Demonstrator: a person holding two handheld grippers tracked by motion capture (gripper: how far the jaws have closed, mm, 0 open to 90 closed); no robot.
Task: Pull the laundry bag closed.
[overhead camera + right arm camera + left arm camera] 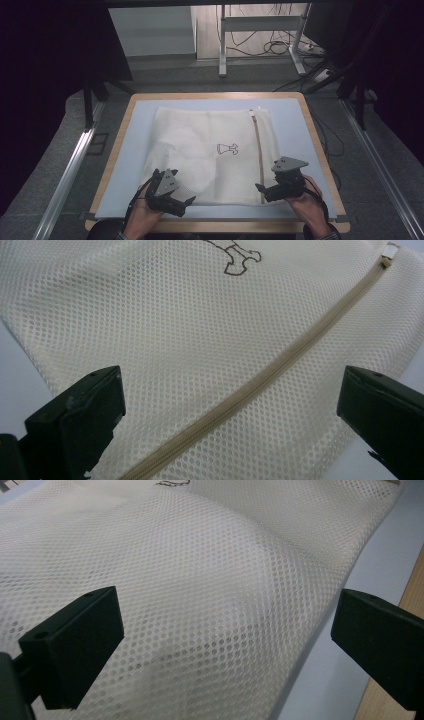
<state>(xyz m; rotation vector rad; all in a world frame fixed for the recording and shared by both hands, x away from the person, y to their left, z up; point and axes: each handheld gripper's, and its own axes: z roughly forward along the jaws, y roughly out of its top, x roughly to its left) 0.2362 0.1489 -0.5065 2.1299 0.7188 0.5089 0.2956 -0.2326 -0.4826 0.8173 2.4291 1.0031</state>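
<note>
The left tool and right tool, jaws spread wide and empty, hover over the near edge of the cream mesh laundry bag lying flat on the blue-topped table. The right gripper view shows the bag's tan zipper between the jaws, whereas the left gripper view shows plain mesh.

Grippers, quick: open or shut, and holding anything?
Left gripper: open, holding nothing, jaws spread over the mesh laundry bag.
Right gripper: open, holding nothing, jaws either side of the bag's zipper.

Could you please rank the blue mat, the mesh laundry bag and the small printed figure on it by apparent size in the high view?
1. blue mat
2. mesh laundry bag
3. printed figure
</note>
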